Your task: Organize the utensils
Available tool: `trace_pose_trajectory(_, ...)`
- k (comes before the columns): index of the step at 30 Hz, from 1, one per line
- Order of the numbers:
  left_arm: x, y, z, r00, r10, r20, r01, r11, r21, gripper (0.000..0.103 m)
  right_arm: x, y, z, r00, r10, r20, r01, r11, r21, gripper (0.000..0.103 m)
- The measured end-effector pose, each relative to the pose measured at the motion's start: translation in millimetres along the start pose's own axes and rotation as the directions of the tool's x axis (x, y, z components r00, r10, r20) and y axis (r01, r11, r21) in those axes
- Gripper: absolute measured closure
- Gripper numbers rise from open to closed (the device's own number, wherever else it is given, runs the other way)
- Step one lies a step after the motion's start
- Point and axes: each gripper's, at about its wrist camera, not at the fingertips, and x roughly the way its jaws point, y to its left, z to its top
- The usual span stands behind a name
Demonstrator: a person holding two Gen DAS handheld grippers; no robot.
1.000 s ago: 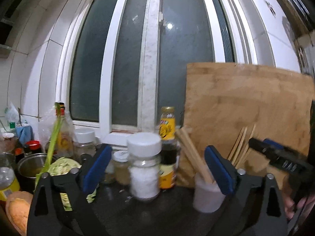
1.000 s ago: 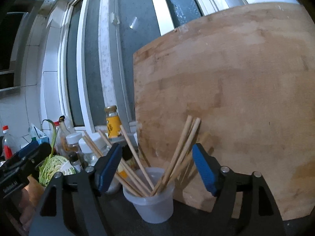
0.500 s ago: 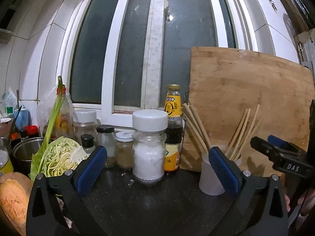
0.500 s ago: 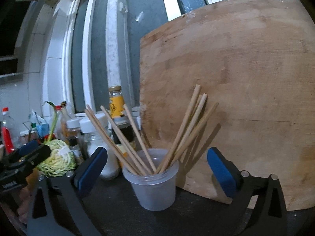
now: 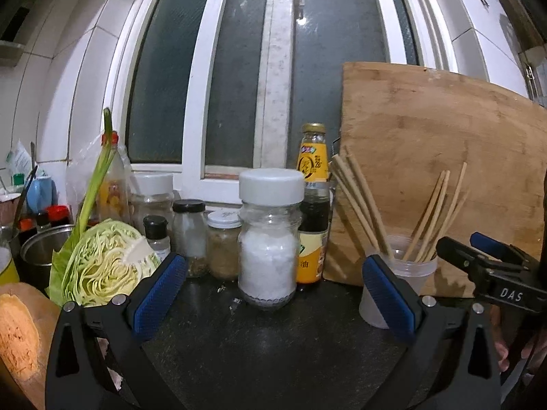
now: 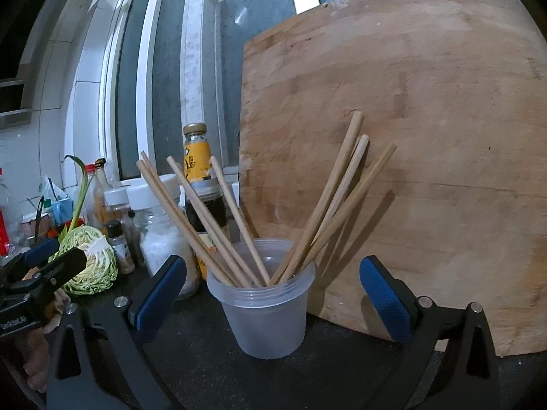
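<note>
Big wooden board (image 6: 410, 157) leaning on the far window so as not to fall, with the clear cup (image 6: 266, 311) of chopsticks (image 6: 328, 201) just in front, sticks fanned out left and right. Right gripper (image 6: 273, 294) near the cup, just opened wide, holding nothing, probably ready to pick. Left gripper (image 5: 273, 290) likewise wide and empty, facing the salt jar (image 5: 268, 239).

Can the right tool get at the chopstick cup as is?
Probably yes: the right tool is open, the cup stands straight ahead on bare counter, and nothing lies between; the board is behind.
</note>
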Motion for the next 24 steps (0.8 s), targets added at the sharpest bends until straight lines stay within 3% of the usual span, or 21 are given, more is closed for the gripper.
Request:
trace_pose_trajectory(3, 3, 7, -1, 1.0, -0.008, -0.025, 0.007, 0.999, -0.039, 0.0, 2, -1, 0, 1.0, -0.003, -0.012, 0.003, 1.0, 0.006, 0.001)
trace_pose_trajectory(9, 15, 11, -4, 0.993, 0.078, -0.087, -0.082, 0.996, -0.04, 0.0, 13, -4, -1, 0.998, -0.008, -0.058, 0.009, 1.0, 0.02, 0.001)
trace_pose_trajectory(15, 18, -5, -6, 0.989, 0.116, -0.096, -0.113, 0.993, 0.042, 0.0, 15, -9, -2, 0.997, -0.021, -0.073, 0.025, 0.999, 0.043, 0.001)
trace_pose_trajectory(20, 17, 4, -5, 0.987, 0.128, -0.094, -0.129, 0.992, 0.004, 0.0, 13, -10, -2, 0.997, -0.04, -0.062, 0.043, 0.998, 0.046, 0.0)
trace_pose_trajectory(24, 15, -1, -5, 0.989, 0.119, -0.089, -0.117, 0.993, 0.028, 0.0, 12, -6, -2, 0.998, -0.043, -0.054, 0.044, 0.999, 0.024, 0.0)
